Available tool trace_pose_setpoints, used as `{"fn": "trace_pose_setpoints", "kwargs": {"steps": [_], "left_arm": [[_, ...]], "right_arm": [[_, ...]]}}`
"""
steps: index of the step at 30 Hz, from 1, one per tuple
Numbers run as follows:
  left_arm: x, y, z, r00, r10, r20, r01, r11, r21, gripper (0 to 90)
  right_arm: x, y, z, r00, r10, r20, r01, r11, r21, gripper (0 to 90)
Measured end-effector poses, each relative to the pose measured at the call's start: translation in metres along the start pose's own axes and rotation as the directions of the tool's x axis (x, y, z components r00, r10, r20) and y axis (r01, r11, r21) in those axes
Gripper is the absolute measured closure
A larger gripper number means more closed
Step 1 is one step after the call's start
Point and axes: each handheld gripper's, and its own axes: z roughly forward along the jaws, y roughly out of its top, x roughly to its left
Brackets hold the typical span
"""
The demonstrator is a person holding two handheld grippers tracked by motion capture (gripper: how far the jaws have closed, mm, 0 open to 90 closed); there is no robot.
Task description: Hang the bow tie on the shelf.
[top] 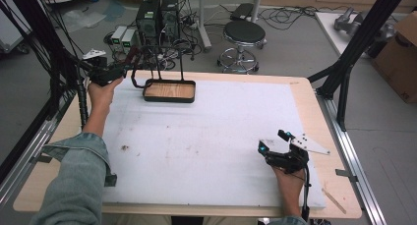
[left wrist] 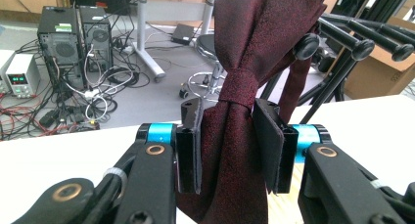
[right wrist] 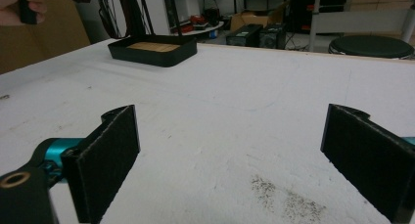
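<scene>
I am counting two hand-held grippers: my left hand-held gripper (top: 129, 64) and my right hand-held gripper (top: 273, 140). I am seeing one dark red bow tie (left wrist: 240, 121), one black stand with a wooden-bottomed tray (top: 169, 91), and one white mat (top: 206, 136) on one tabletop (top: 307, 95). Beyond the tabletop I am counting two black computer towers (top: 158, 17), two small white boxes (top: 124, 37) beside them, and one round black stool (top: 244, 32). At the right I am finding one cardboard box (top: 401, 58). One thin wooden stick (top: 334, 200) is lying near my right corner.
</scene>
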Motion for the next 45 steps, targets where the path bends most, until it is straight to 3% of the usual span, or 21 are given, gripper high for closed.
{"fn": "trace_pose_setpoints", "kwargs": {"steps": [13,23,29,35,38,45], "left_arm": [[0.001,-0.005,-0.001,0.9998,0.018,0.008,-0.018,0.9995,0.025,59.3],[-0.002,0.0,-0.016,0.9981,0.051,0.033,-0.052,0.9986,0.009,52.4],[-0.013,0.004,-0.041,0.9941,0.088,0.064,-0.086,0.9956,-0.036,47.3],[-0.023,0.003,-0.062,0.9896,0.104,0.099,-0.095,0.9916,-0.088,44.7],[-0.033,0.001,-0.083,0.9859,0.11,0.127,-0.094,0.9878,-0.125,42.4],[-0.047,-0.001,-0.11,0.9824,0.122,0.141,-0.099,0.9818,-0.162,36.5]], "right_arm": [[0.0,0.0,0.0,1.0,-0.003,0.001,0.003,1.0,-0.001,6.4],[0.0,0.0,0.0,1.0,-0.003,0.002,0.003,1.0,-0.002,6.3],[0.0,0.0,0.0,1.0,-0.002,0.005,0.002,1.0,-0.001,6.3],[0.001,0.0,-0.001,1.0,0.003,0.007,-0.003,1.0,0.002,6.3],[0.0,0.0,-0.001,0.9999,-0.002,0.012,0.002,1.0,-0.002,6.3],[0.0,0.0,-0.001,0.9999,0.005,0.009,-0.005,1.0,-0.005,6.3]]}}
